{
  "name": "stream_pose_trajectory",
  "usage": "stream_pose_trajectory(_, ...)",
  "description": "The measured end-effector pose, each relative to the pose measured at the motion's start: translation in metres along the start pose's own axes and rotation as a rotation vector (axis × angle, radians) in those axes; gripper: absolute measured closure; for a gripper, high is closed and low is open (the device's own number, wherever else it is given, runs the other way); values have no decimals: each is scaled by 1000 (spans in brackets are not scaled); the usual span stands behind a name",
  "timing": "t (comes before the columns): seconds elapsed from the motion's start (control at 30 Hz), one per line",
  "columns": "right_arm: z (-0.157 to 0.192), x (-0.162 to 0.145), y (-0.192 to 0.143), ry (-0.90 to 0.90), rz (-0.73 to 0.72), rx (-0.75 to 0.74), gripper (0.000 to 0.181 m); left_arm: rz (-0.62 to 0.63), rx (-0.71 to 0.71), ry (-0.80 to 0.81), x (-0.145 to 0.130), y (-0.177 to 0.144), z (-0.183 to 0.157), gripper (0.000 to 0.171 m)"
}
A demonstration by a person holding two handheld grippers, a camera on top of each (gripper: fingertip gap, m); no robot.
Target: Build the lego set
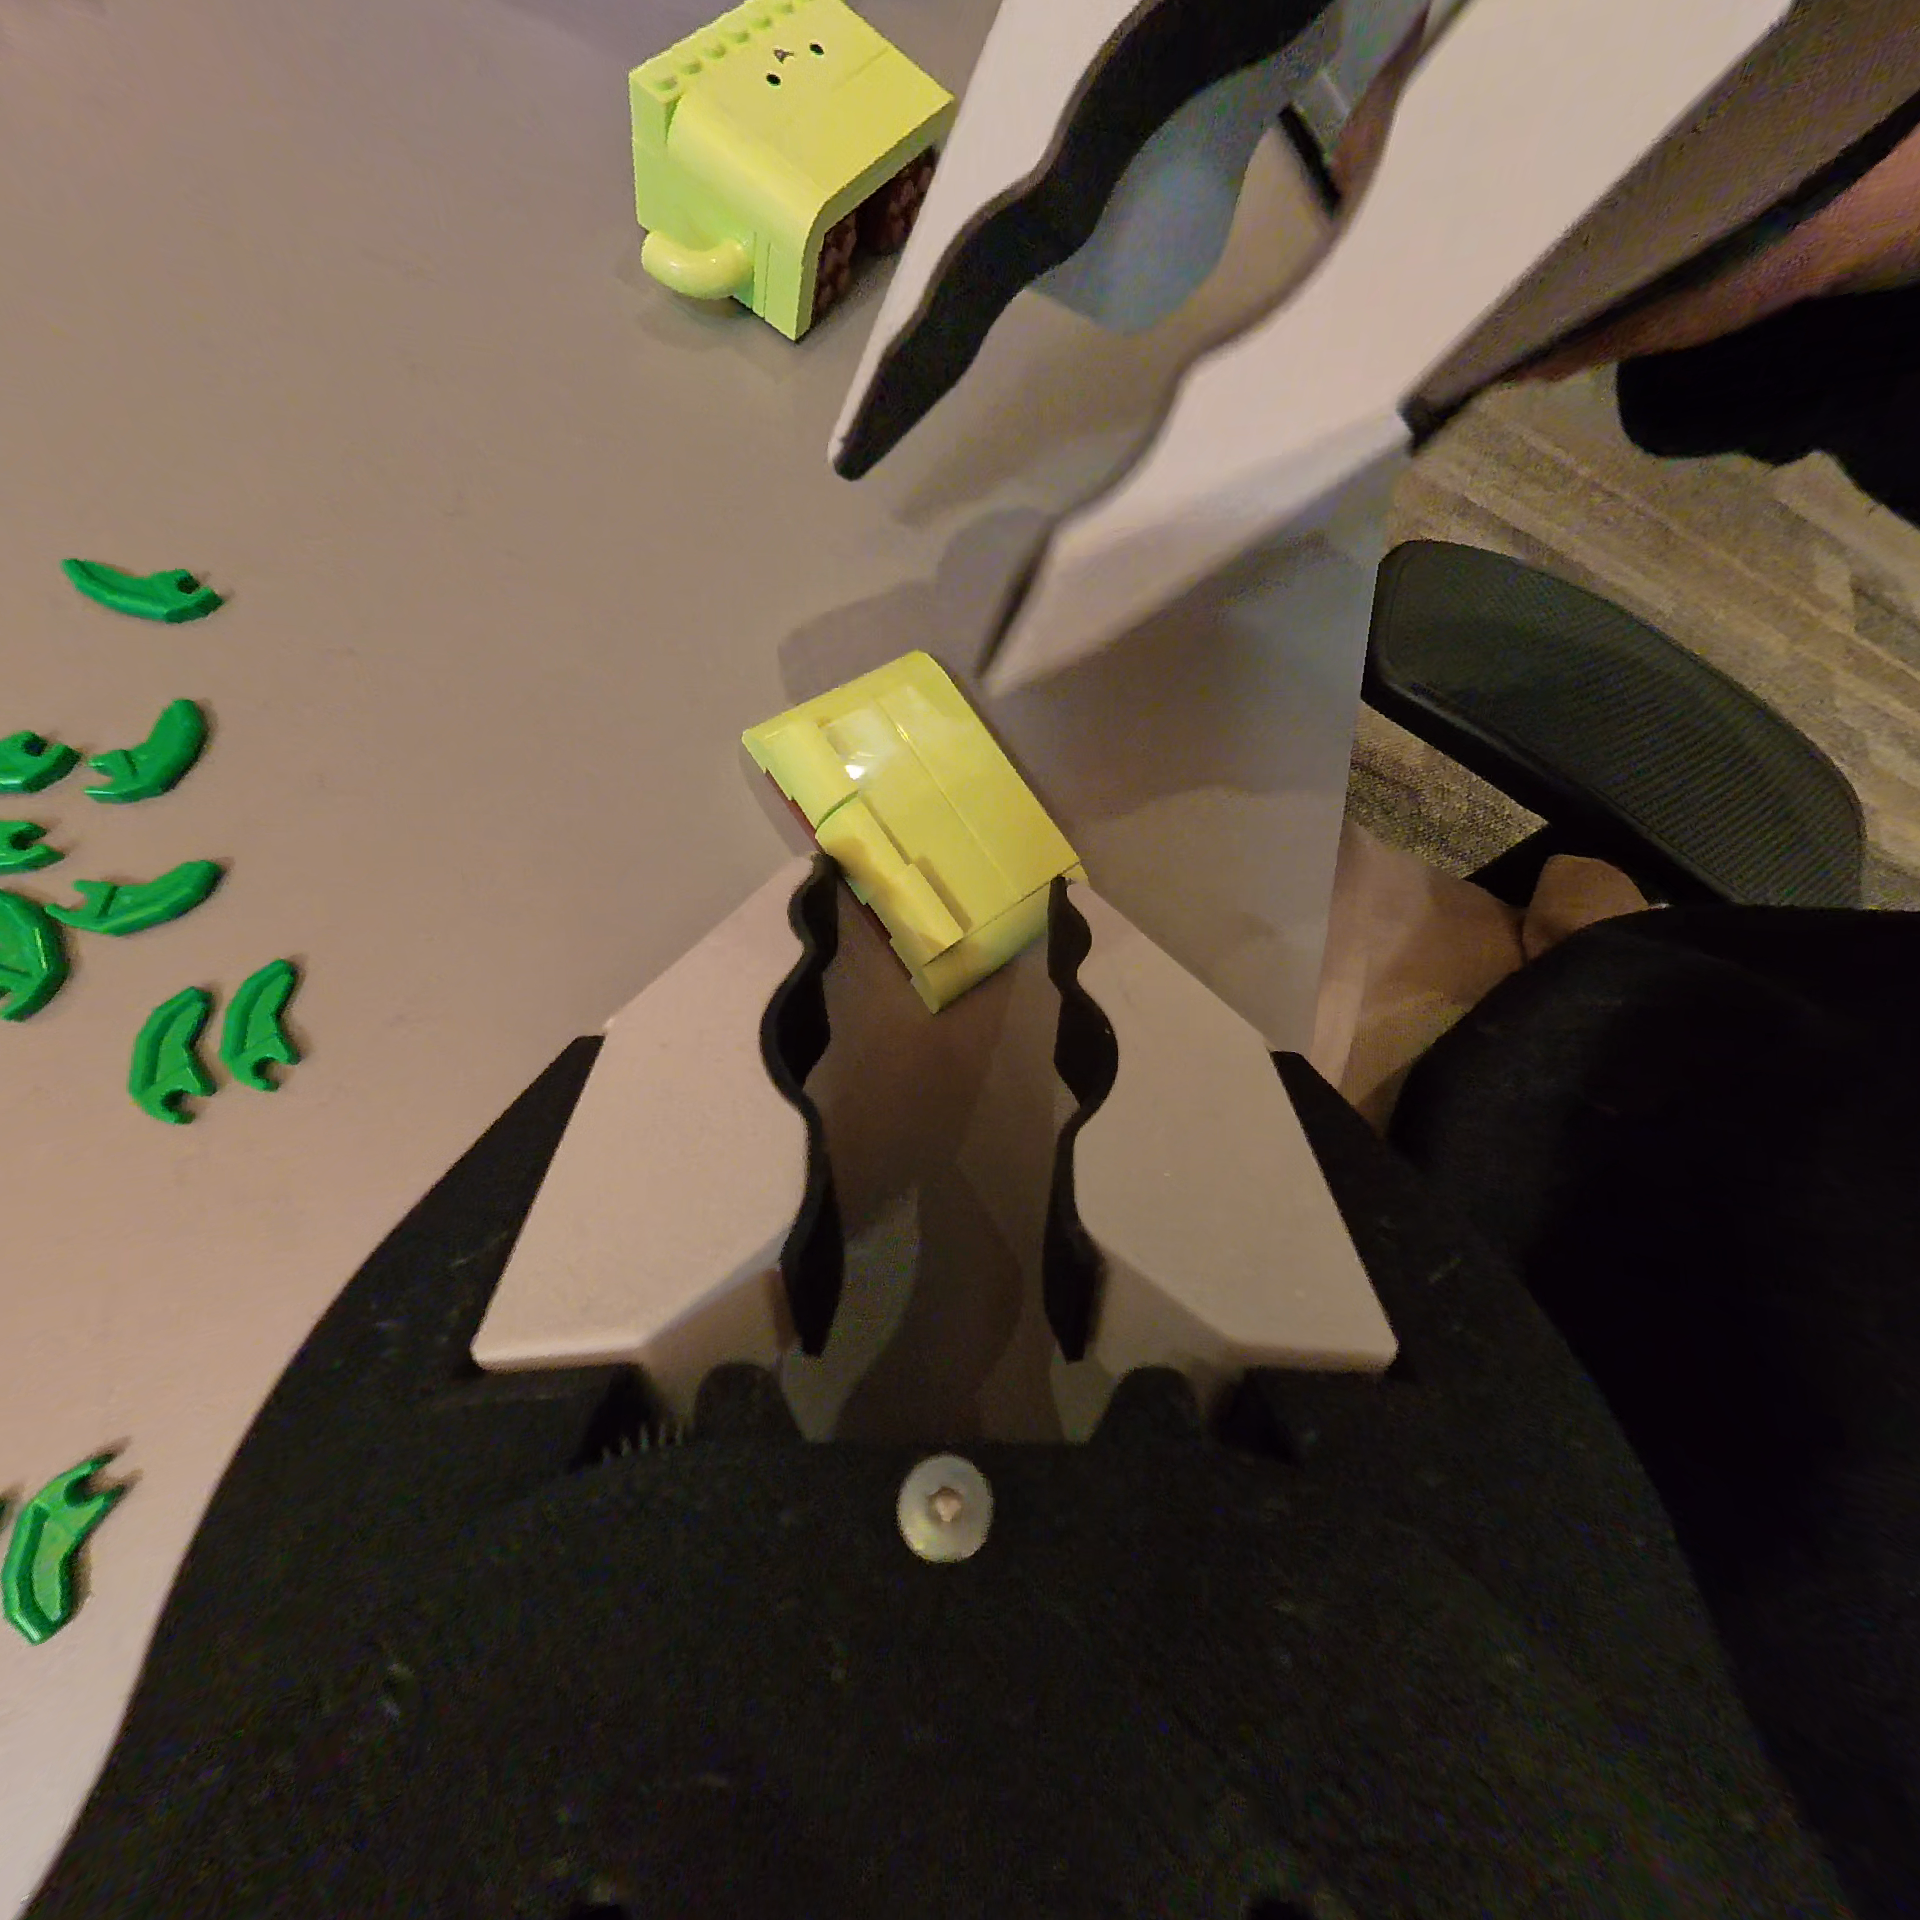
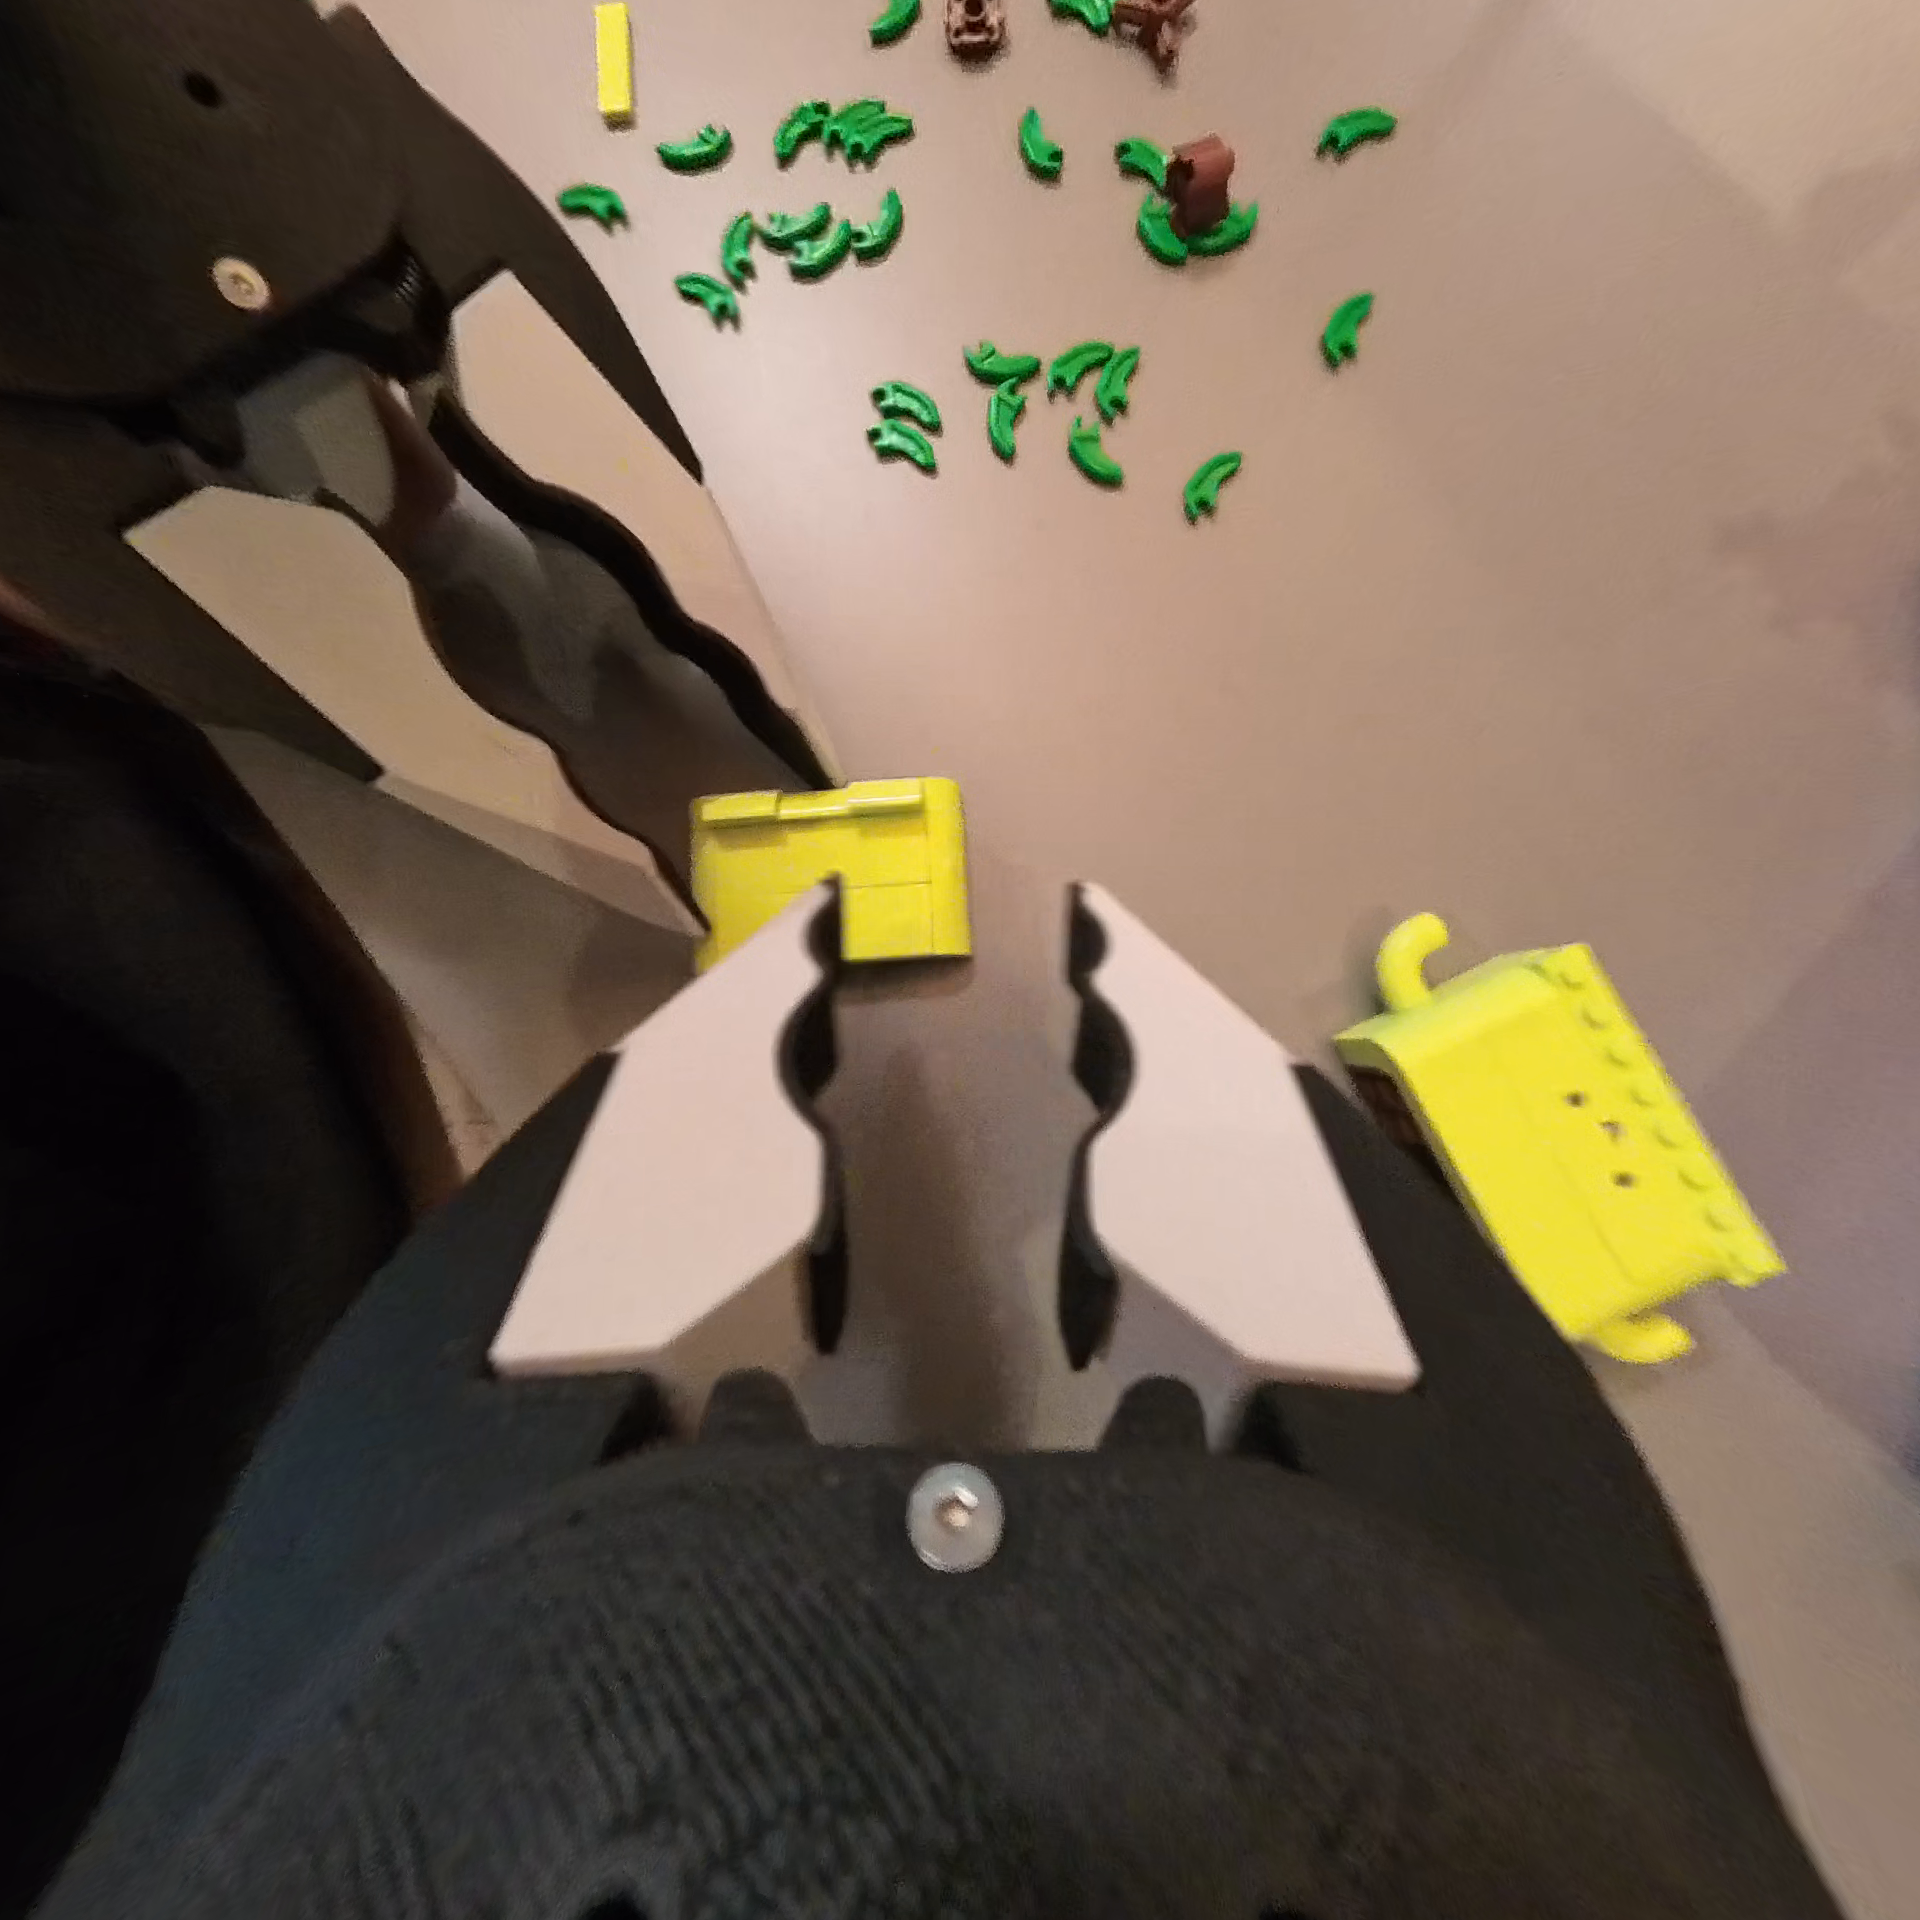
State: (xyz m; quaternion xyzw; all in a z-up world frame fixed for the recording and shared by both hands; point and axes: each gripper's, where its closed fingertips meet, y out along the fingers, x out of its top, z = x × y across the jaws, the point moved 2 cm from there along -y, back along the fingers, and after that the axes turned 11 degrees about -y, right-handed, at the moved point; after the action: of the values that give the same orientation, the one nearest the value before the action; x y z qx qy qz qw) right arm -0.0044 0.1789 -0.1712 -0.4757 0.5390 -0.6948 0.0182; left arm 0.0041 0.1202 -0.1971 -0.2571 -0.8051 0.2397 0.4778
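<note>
A smooth grey-beige desk (image 2: 1351, 675) carries the scattered parts of a brick set, with a black mesh office chair (image 1: 1621, 717) and grey carpet beyond its edge and a person's dark-clothed lap close by.

The left hand-held gripper (image 1: 940, 883), grey-fingered with wavy black pads on a black body, grips a small lime-yellow block of smooth-topped bricks (image 1: 914, 821) at its fingertips, a dark reddish layer showing on the block's underside. In the right wrist view the same block (image 2: 842, 862) sits at the tip of the left gripper, just ahead of and to the left of the right gripper's own fingers.

The right hand-held gripper (image 2: 956, 894) stands apart by a moderate gap, nothing between its fingers; in the left wrist view it (image 1: 925, 561) hangs just above the held block.

A larger lime-yellow brick model with a curled tail, three dark dots on one face and brown parts beneath (image 1: 779, 177) lies on its side well apart from the held block, to the right of the right gripper (image 2: 1558, 1143).

Many small green curved leaf-shaped pieces (image 2: 997, 395) lie strewn farther off, among them a few brown pieces (image 2: 1200, 182) and a thin yellow bar (image 2: 613, 62).
</note>
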Motion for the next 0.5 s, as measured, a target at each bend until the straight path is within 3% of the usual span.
stream_pose_trajectory(0.13,25,-3,13,66,-88,121,100,-2,-10,-13,-1,-1,0,133)
stream_pose_trajectory(0.33,24,5,10,88,-250,92,93,-97,-41,-20,6,-14,-2,137)
stream_pose_trajectory(0.5,29,-3,17,36,-216,44,94,-173,-120,-93,9,-30,2,132)
